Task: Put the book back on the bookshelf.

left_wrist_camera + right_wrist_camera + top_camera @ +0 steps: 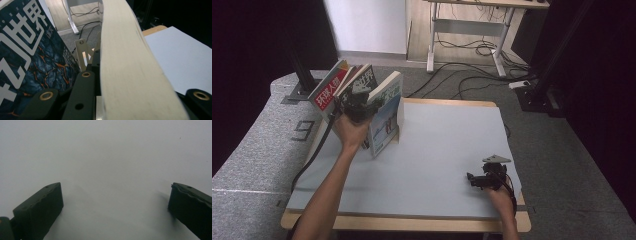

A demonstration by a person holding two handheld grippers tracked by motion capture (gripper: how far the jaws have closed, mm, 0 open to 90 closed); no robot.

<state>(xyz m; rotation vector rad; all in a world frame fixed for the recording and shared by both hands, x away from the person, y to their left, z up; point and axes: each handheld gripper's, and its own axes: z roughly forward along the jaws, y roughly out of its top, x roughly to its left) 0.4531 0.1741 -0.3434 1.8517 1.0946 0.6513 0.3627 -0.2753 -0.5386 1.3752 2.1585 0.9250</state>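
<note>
Three books stand at the table's back left: a red-covered magazine (pixel 328 90), a dark blue magazine (pixel 362 79) (pixel 27 50) with large white characters, and a thick book (pixel 387 117) with a pale cover. My left gripper (pixel 357 102) (pixel 142 85) reaches in among them. The thick book's cream page block (pixel 125 62) fills the gap between its black jaws, which press on both sides. My right gripper (pixel 474 180) (pixel 115 187) rests low over the white table top near the front right corner, jaws wide apart with nothing between them.
The white table top (pixel 437 150) has a wooden rim (pixel 412 222). A pale metal bracket (pixel 82 53) stands behind the books. On the floor beyond are a desk frame (pixel 432 45) and loose cables (pixel 472 50); dark stands flank both sides.
</note>
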